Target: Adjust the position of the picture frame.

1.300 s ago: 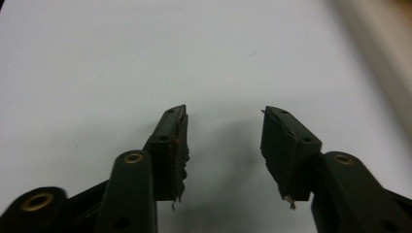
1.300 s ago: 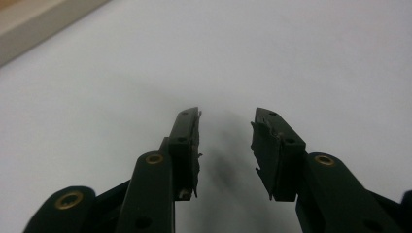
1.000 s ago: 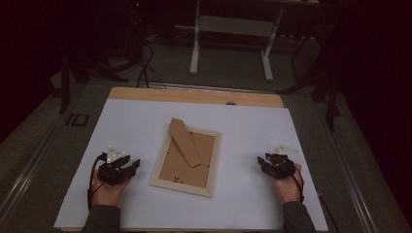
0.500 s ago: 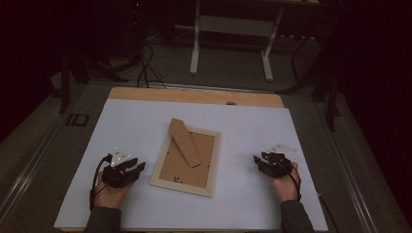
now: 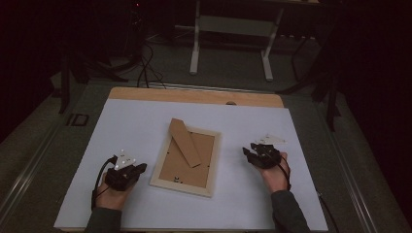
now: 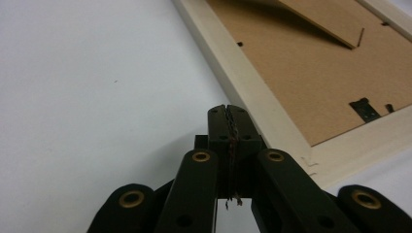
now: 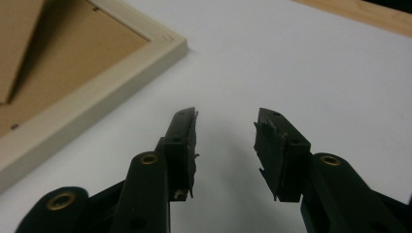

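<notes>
left gripper (image 5: 138, 169) rests low with jaws pressed together, empty; right gripper (image 5: 248, 154) hovers, jaws parted.

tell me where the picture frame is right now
In the high view the picture frame lies face down mid-table on the white sheet, between the left gripper and right gripper.

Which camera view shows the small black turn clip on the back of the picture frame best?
The left gripper view: the turn clip is near and sharp on the picture frame. The high view gives a tiny speck; the right gripper view shows one frame corner.
</notes>
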`<state>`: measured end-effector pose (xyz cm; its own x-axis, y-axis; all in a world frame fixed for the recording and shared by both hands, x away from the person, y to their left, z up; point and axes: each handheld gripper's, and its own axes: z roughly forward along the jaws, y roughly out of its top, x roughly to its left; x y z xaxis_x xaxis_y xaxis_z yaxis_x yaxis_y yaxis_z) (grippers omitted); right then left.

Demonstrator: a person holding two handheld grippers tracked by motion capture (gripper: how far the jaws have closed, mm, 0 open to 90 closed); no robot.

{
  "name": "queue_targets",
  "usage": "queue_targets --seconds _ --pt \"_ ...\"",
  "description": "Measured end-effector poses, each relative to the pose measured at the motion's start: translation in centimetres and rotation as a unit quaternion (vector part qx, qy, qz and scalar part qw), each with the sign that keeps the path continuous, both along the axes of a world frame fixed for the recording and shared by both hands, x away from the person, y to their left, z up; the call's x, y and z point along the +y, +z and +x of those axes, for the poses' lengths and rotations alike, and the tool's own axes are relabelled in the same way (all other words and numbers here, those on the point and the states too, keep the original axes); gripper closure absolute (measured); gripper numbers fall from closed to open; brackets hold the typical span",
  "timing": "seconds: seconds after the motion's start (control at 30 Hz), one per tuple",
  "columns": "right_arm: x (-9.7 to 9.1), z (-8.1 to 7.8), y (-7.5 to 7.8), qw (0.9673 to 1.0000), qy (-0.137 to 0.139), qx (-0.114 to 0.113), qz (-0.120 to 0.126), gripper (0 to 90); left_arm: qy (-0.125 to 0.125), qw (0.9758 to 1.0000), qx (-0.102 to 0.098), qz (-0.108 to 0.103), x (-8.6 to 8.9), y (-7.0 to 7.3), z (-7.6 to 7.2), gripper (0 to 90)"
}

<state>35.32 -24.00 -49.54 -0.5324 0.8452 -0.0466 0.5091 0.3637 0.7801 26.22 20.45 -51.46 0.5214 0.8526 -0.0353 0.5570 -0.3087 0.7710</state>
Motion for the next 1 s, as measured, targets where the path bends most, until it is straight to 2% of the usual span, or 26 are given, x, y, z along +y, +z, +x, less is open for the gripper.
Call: queue_targets --seconds 0.23,0.47,0.6,0.63,0.67,0.7,0.73,0.77,0.87,1.0 --pt "1.2 0.9 0.3 1.0 0.01 -0.001 -0.001 58.7 -0.006 1.0 0.001 -0.008 -0.3 0.0 0.0 90.0" --pt "2.1 1.8 -0.2 0.9999 0.014 0.004 -0.006 59.4 -0.011 0.9999 0.008 -0.01 -0.3 -0.3 0.0 90.0" --pt "2.7 2.1 -0.6 0.9997 0.018 0.01 -0.009 67.2 -0.012 0.9997 0.019 -0.004 -0.4 -0.6 0.3 90.0" --pt "2.7 2.1 -0.6 0.9997 0.018 0.01 -0.009 67.2 -0.012 0.9997 0.019 -0.004 -0.4 -0.6 0.3 90.0" --pt "3.0 2.2 -0.9 0.9997 0.021 0.01 -0.012 71.9 -0.014 0.9997 0.021 -0.004 -0.5 -0.7 0.3 90.0" --pt "3.0 2.2 -0.9 0.9997 0.021 0.01 -0.012 71.9 -0.014 0.9997 0.021 -0.004 -0.5 -0.7 0.3 90.0" --pt "3.4 2.4 -0.9 0.9995 0.025 0.009 -0.016 77.2 -0.016 0.9996 0.021 -0.006 -0.6 -0.7 0.2 90.0" --pt "3.4 2.4 -0.9 0.9995 0.025 0.009 -0.016 77.2 -0.016 0.9996 0.021 -0.006 -0.6 -0.7 0.2 90.0" --pt "4.1 2.9 -0.8 0.9995 0.03 0.013 -0.001 85.5 -0.016 0.9996 0.025 -0.003 -0.8 -0.8 0.1 90.0" --pt "5.0 3.4 -0.9 0.9993 0.031 0.02 -0.008 89.7 -0.017 0.9994 0.029 -0.002 -0.7 -0.9 0.1 90.0"
